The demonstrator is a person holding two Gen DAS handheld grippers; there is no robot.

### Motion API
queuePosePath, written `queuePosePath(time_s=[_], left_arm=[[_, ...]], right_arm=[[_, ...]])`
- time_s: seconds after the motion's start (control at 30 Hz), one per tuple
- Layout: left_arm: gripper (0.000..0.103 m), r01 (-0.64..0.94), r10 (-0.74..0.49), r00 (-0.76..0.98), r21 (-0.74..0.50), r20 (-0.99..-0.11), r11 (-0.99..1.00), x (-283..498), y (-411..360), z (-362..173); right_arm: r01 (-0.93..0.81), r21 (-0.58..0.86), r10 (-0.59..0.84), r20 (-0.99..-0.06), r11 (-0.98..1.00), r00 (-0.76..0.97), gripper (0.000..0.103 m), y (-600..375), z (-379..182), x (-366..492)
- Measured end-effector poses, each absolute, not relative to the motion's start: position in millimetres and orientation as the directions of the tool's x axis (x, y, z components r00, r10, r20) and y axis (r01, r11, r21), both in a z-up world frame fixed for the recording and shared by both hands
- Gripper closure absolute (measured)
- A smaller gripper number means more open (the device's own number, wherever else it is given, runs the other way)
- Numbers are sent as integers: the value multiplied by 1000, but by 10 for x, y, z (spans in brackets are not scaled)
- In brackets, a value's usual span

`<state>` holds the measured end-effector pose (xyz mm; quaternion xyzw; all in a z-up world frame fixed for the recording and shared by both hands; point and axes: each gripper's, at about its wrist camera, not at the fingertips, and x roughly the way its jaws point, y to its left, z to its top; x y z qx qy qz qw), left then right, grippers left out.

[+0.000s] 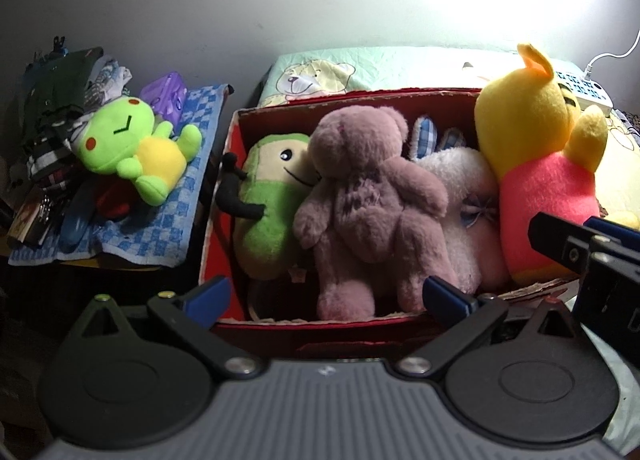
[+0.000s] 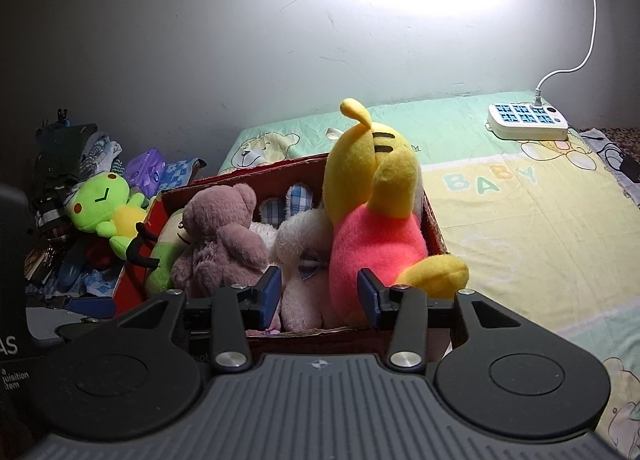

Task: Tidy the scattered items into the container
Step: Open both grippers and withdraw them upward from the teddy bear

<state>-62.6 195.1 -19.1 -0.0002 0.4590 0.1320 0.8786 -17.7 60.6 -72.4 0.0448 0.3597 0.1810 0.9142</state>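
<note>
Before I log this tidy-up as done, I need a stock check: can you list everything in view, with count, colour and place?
box: 1, red cardboard, on the bed
bear: 1, mauve, middle of box
green plush: 1, green with cream face, box's left end
white plush: 1, white, in box right of bear
checked ears: 2, blue-white, behind white plush
yellow plush: 1, yellow with pink top, box's right end
frog: 1, lime and yellow, outside box on towel
towel: 1, blue checked, left of box
power strip: 1, white, on bedsheet
left gripper: jaws open, empty
right gripper: jaws apart, at the box's near edge
</note>
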Motion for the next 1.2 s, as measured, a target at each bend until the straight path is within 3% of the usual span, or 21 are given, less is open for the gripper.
queuePosePath(time_s=[0.33,0.43,0.63,0.97,1.2], left_arm=[[1,-274,269,526,138,-807,952,-611,1907,-151],[1,-300,283,513,140,-810,944,-591,1879,-143],[1,-328,308,481,158,-821,932,-543,1736,-124],[1,-361,314,453,151,-834,920,-561,1545,-90],[1,-362,310,440,150,-843,920,-592,1472,-43]], right_arm=[[-348,218,404,-628,912,665,53,569,-671,-81],[-364,209,409,-633,908,657,46,536,-671,-42],[-374,209,414,-652,904,636,43,386,-648,36],[-378,185,398,-669,907,628,15,261,-558,74],[-378,276,461,-651,884,603,14,88,-451,89]])
